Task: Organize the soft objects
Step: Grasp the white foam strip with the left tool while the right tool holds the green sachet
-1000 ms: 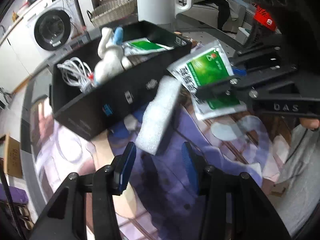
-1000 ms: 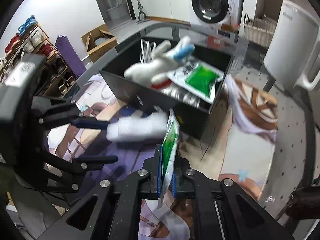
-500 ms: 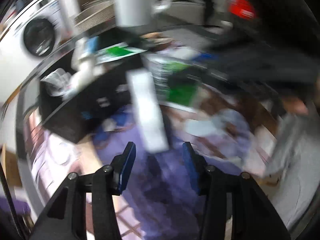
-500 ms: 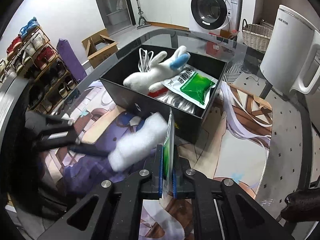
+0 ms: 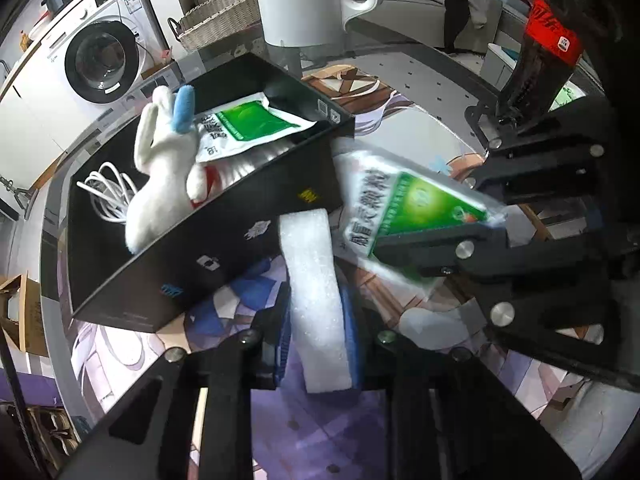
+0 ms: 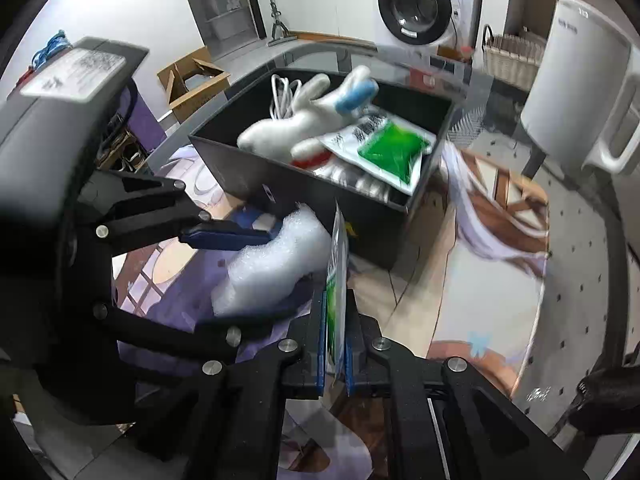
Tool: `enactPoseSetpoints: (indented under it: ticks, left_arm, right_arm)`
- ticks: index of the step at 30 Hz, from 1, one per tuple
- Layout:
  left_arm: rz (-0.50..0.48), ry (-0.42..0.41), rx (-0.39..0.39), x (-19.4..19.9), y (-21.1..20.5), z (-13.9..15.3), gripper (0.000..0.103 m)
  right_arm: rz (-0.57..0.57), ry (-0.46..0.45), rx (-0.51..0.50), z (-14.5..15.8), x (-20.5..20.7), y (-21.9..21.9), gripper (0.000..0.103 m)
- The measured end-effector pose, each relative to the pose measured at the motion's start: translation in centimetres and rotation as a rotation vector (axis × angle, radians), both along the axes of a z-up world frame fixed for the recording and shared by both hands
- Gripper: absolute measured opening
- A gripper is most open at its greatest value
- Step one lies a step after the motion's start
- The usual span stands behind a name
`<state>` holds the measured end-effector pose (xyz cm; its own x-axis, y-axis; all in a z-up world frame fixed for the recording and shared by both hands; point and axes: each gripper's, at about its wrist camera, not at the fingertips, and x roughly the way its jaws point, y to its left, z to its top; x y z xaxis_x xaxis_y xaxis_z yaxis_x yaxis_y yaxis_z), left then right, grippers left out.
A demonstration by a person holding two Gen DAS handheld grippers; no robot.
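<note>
Beside the black storage box [image 5: 224, 224], on the tabletop's printed mat [image 5: 320, 432], the left tool [image 5: 318, 344] has just been closing and now pinches a white foam block [image 5: 314, 300]. To its right, the right tool [image 6: 334, 354] grips a green-and-white sachet [image 6: 335, 280] edge-on. Both point steeply down. Picking up looks done; next, each item must clear the box wall and drop beside the plush rabbit [image 5: 160, 184].

You have a round glass table [image 6: 580, 272]. A big picture mat [image 5: 320, 432] lies flat on it and covers most of the top. A black box [image 5: 248, 236] sits on the mat, toward the far edge.
</note>
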<state>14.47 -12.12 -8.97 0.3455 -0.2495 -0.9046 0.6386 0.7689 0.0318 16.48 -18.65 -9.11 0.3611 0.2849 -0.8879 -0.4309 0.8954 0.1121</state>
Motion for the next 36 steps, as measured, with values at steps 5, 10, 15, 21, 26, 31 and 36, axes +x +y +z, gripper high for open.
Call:
enactPoseSetpoints:
  ticks: [5,10,15,21,26,31,36]
  left_arm:
    - [0.053,-0.026,0.004,-0.8,1.5,0.7,0.021]
    - [0.103,-0.019,0.001,-1.2,4.2,0.3,0.021]
    - [0.112,0.000,0.024,-1.3,5.5,-0.9,0.023]
    - [0.111,-0.008,0.027,-1.4,5.8,-1.0,0.020]
    - [0.116,-0.045,0.009,-1.8,5.9,-0.1,0.020]
    - [0.130,-0.073,-0.019,-1.8,6.4,1.0,0.020]
    - [0.134,-0.083,-0.029,-1.6,6.6,1.5,0.020]
  right_arm:
    - [-0.023,0.015,0.037,-0.5,0.1,-1.2,0.008]
    - [-0.014,0.026,0.058,-1.0,0.1,-0.9,0.008]
    - [0.012,0.036,0.024,-1.8,-0.6,0.8,0.008]
    - [0.028,0.024,0.012,-2.1,-0.9,2.1,0.007]
    - [0.031,-0.015,0.014,-1.4,-1.2,2.2,0.007]
    - [0.018,-0.055,0.026,-0.1,-1.5,1.6,0.006]
    - [0.024,-0.097,0.045,1.3,-1.9,1.7,0.006]
